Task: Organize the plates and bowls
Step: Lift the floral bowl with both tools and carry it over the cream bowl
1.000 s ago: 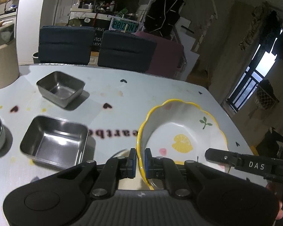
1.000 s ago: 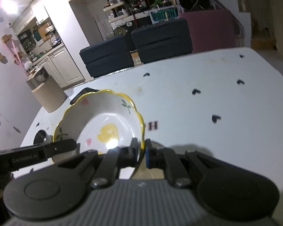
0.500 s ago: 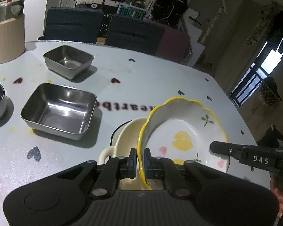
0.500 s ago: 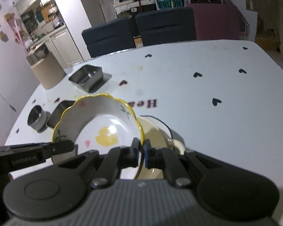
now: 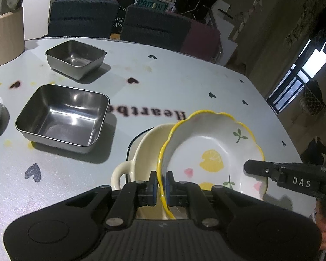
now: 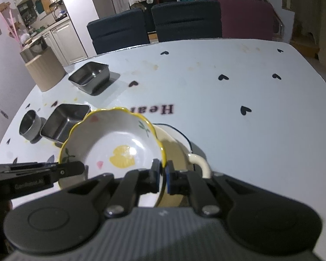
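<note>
A white scalloped bowl with a yellow rim and lemon print (image 5: 210, 152) (image 6: 117, 145) is held between both grippers. My left gripper (image 5: 161, 183) is shut on its left rim. My right gripper (image 6: 162, 175) is shut on its right rim. The bowl hangs just above a cream dish with loop handles (image 5: 147, 143) (image 6: 176, 150), which stands on a dark-rimmed plate (image 5: 132, 143) on the table. Whether the bowl touches the dish is hidden.
Two square steel trays (image 5: 63, 117) (image 5: 76, 58) and a round steel cup (image 6: 29, 125) stand to the left on the white heart-print table (image 6: 228, 100). A beige canister (image 6: 44, 69) stands at the far left corner. Chairs (image 6: 184, 19) line the far edge.
Both grippers have carried the bowl back toward the near edge and lowered it over the cream dish, which has come into view beneath it.
</note>
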The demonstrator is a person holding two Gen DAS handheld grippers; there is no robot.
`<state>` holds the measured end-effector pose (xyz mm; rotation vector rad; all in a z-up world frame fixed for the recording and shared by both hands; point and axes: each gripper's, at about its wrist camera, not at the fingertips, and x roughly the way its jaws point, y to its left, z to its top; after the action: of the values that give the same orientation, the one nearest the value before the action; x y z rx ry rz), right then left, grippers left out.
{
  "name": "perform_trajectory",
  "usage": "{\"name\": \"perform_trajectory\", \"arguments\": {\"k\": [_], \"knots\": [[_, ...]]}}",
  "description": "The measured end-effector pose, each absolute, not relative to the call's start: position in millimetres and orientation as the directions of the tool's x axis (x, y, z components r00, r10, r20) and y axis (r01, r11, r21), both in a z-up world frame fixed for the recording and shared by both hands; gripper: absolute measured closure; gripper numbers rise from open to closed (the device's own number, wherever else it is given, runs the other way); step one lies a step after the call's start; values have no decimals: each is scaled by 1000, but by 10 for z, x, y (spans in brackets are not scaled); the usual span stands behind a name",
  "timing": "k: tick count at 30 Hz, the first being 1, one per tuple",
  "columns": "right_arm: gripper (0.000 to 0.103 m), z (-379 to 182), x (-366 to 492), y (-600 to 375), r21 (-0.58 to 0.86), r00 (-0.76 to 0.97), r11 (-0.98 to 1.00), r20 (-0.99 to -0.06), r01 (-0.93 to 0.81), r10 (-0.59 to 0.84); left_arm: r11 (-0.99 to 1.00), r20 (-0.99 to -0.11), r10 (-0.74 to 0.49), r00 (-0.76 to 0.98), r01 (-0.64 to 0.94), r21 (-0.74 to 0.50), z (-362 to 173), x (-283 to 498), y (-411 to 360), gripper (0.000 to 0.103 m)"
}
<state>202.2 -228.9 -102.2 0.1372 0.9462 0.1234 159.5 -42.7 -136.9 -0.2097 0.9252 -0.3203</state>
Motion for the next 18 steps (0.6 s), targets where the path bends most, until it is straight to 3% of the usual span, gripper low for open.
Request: {"name": "perform_trajectory", "arguments": {"k": [18], "knots": [[94, -1182, 2115, -2219, 118, 531, 992, -838, -52, 127, 944, -767, -330, 550, 205, -259, -1470, 1592, -490, 95]]}}
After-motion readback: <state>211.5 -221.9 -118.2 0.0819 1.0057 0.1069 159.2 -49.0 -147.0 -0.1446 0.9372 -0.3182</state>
